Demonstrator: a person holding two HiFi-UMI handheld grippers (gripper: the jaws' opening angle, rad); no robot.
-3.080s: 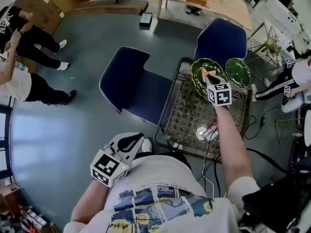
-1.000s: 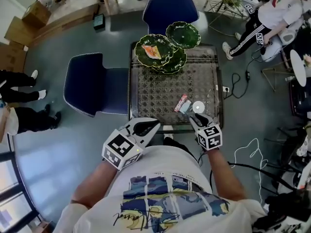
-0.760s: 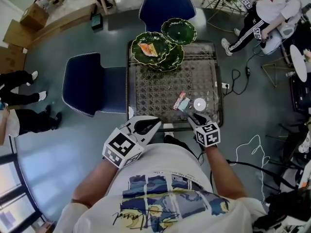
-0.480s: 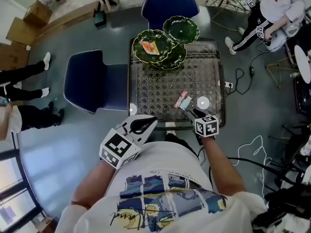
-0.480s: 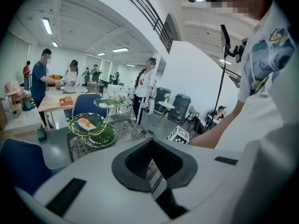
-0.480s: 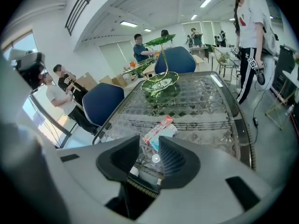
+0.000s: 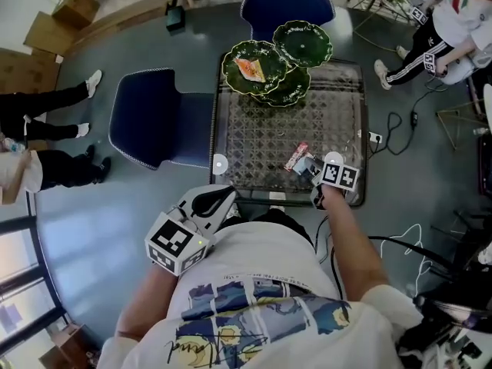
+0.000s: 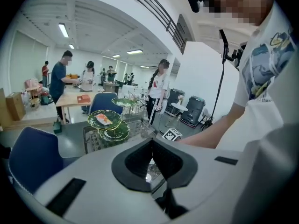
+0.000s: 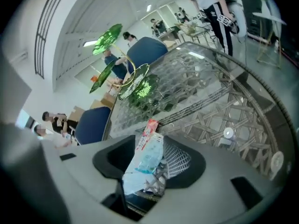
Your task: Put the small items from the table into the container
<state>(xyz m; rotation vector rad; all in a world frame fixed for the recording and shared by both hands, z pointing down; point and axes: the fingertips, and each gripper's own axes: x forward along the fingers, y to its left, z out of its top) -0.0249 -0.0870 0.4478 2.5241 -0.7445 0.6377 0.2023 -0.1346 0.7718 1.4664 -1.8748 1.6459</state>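
**Right gripper** [image 9: 150,149]
- Change: compared with a second ago it is lower and rolled over. It has come from the near edge down onto the glass bench [image 7: 254,133].
- Fingers: they are opening. A pale packet [image 9: 145,160] lies lengthwise between them, with its red end just past the fingertips. The pads do not appear to press on it.
- Meaning: probably the start of the next pick. The packet is straddled but not yet gripped, so closing comes next.

**Green dishes** [image 7: 304,43]
- Place: the container, well beyond the fingertips at the bench's far end.
- Contents: an orange-red item [image 7: 250,68] already lies in one dish. The task looks partly done.

**Left gripper** [image 8: 150,146]
- Fingers: closed together with nothing between them.
- Place: held off the bench by the person's torso, much as it was a second ago. It looks idle.

**Hidden or unclear**
- In the head view the right gripper's own marker cube [image 7: 340,175] covers its fingers and most of the packet.
- I cannot tell whether the red end belongs to the pale packet or to a second packet beneath it.
- A mesh-textured patch lies against the right-hand finger. It may be pad or wrapper.
- A small white disc [image 9: 227,133] sits on the bench to the right of the fingertips and apart from them. It is too small to name.
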